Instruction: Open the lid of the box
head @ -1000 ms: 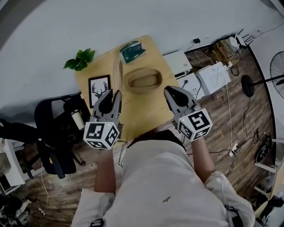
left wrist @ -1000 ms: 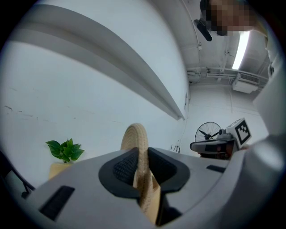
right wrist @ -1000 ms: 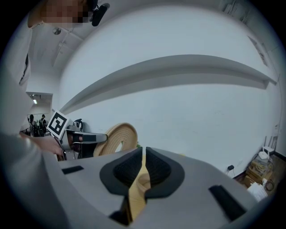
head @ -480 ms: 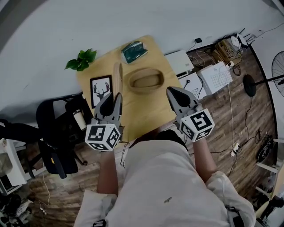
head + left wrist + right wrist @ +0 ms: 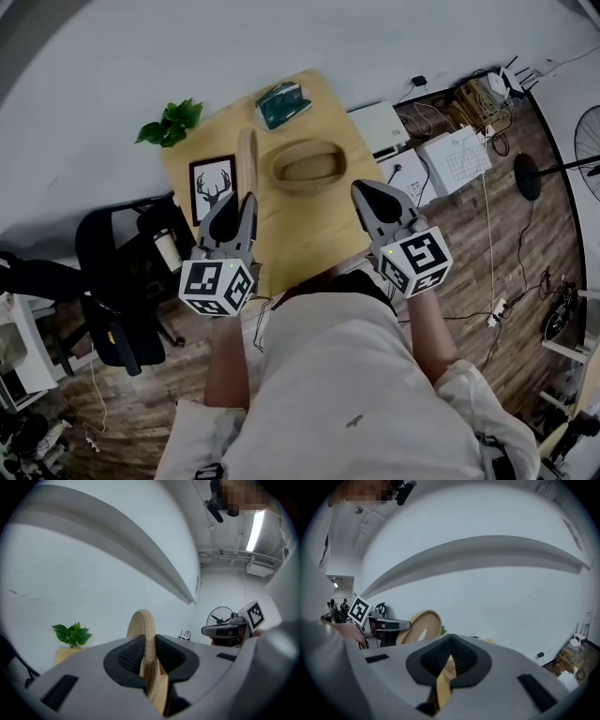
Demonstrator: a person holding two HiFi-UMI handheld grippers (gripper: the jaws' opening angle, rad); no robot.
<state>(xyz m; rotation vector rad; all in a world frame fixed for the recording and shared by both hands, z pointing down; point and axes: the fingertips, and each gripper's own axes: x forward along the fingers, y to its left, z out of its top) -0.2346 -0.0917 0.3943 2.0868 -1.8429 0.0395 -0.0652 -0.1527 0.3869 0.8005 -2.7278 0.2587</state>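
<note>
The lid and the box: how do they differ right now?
The lid stands on edge, clamped in the left gripper; the box lies flat on the table, untouched. From the head view the lid shows as a thin strip; the box shows its open oval hollow. Both are tan.

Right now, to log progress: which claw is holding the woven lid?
The left claw: its pads pinch the woven lid, which stands on edge between them. The right claw is shut with nothing in it.
</note>
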